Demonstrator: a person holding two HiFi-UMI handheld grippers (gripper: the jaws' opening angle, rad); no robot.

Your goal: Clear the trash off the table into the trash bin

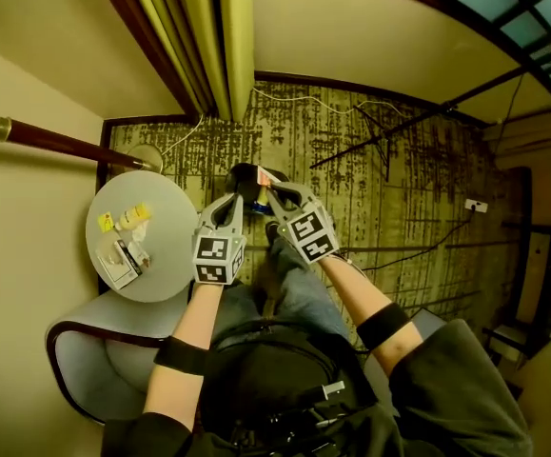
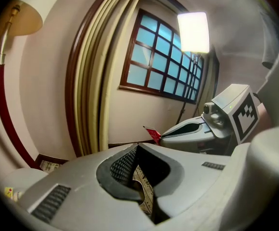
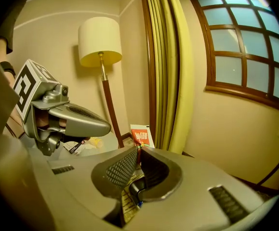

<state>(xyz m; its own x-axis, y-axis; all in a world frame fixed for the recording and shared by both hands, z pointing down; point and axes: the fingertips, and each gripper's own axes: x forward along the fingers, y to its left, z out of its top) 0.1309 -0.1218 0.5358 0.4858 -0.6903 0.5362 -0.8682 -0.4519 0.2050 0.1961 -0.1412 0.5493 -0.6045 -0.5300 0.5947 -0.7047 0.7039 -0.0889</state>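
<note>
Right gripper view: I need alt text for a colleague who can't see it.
The right gripper has its jaws shut on a red-and-white wrapper pinched at their tips. The left gripper hangs close by at left, in front of a floor lamp with a cream shade. Yellow-green curtains and a gridded window fill the right.

1. We find the shells of the left gripper and right gripper to be smooth matt grey plastic; the pads are dark, cross-hatched and rough.
2. Packet: printed, paper-like, slight sheen.
3. Curtain: matt cloth.
4. Lamp pole: glossy, dark red, wood-like.
5. Table: smooth, pale.
6. Carpet: matt, patterned.
</note>
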